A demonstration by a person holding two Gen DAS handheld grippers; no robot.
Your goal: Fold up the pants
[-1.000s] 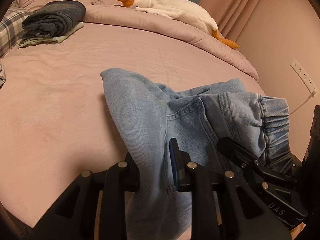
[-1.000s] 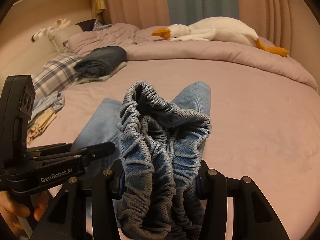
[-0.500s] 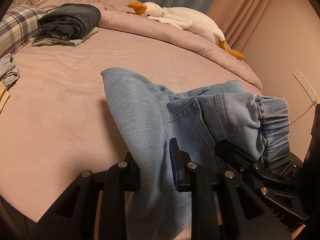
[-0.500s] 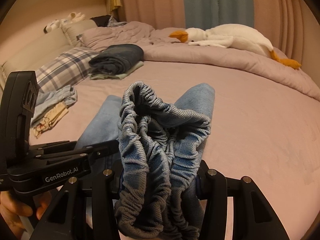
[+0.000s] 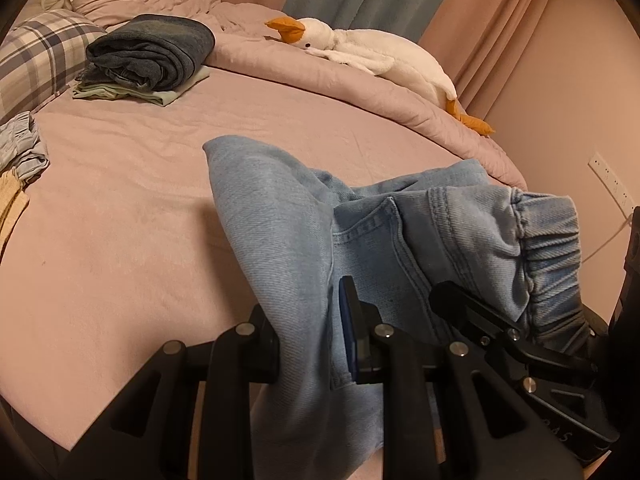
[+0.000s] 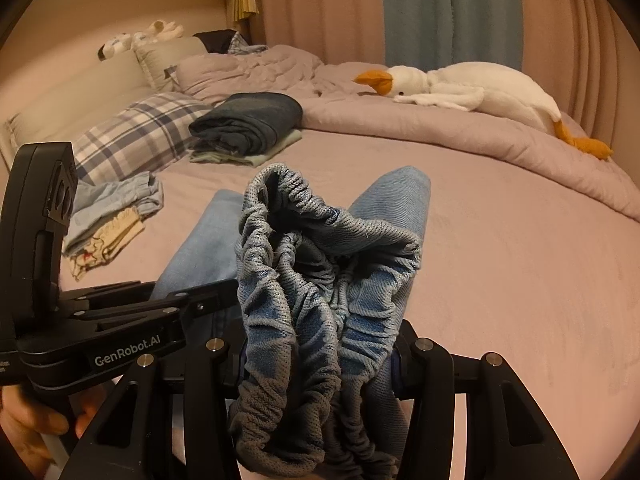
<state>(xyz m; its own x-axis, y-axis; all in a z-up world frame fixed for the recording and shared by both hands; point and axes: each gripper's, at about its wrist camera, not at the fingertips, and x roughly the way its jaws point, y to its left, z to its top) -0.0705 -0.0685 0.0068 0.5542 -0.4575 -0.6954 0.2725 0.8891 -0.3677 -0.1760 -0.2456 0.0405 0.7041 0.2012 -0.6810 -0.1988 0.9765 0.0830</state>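
Light blue denim pants (image 5: 280, 224) hang over the near edge of a pink bed (image 5: 120, 208), legs stretching away across the sheet. My left gripper (image 5: 310, 344) is shut on a fold of the denim near a back pocket. The bunched elastic waistband (image 6: 320, 292) fills the right wrist view, and my right gripper (image 6: 316, 364) is shut on that thick bunch. The right gripper's black body (image 5: 520, 344) shows at the lower right of the left wrist view. In the right wrist view the left gripper's body (image 6: 100, 336) sits at the lower left, with a hand (image 6: 28, 424) on its handle.
A folded dark-denim stack on a pale green cloth (image 5: 152, 56) lies at the far left of the bed, beside a plaid pillow (image 6: 132, 140). Loose small garments (image 6: 108, 220) lie at the left edge. A white plush goose (image 5: 380, 56) rests on the rolled duvet behind.
Both views have swung right, so pillow, stack and goose sit further right in frame. The grips on the pants are unchanged.
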